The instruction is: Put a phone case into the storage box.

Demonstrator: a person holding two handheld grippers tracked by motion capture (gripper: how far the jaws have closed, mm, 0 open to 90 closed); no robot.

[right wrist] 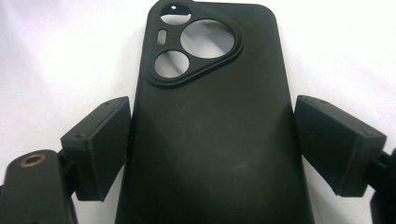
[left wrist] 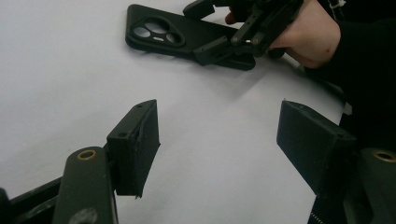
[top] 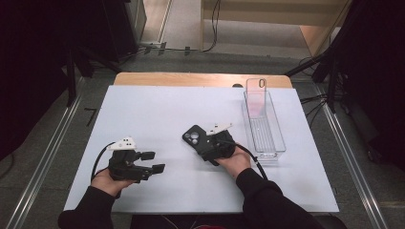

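A black phone case [top: 193,135] lies back up on the white table [top: 157,109], its camera cutouts toward the far left. My right gripper [top: 203,141] reaches over its near end, one jaw on each long side. In the right gripper view the case [right wrist: 215,93] lies between the pads [right wrist: 105,144] of the right gripper [right wrist: 212,140], which stand close to its edges without clearly pressing on them. To the left, my left gripper [top: 154,161] stands open above the bare table with nothing between its jaws. The left gripper view shows its own gripper [left wrist: 219,140], and farther off the case [left wrist: 159,32] and the right gripper [left wrist: 205,30].
A clear plastic bin [top: 265,129] stands at the right of the table, with a clear phone case [top: 257,95] upright at its far end. Dark stands and cables surround the table. Bare white surface lies at the left and back.
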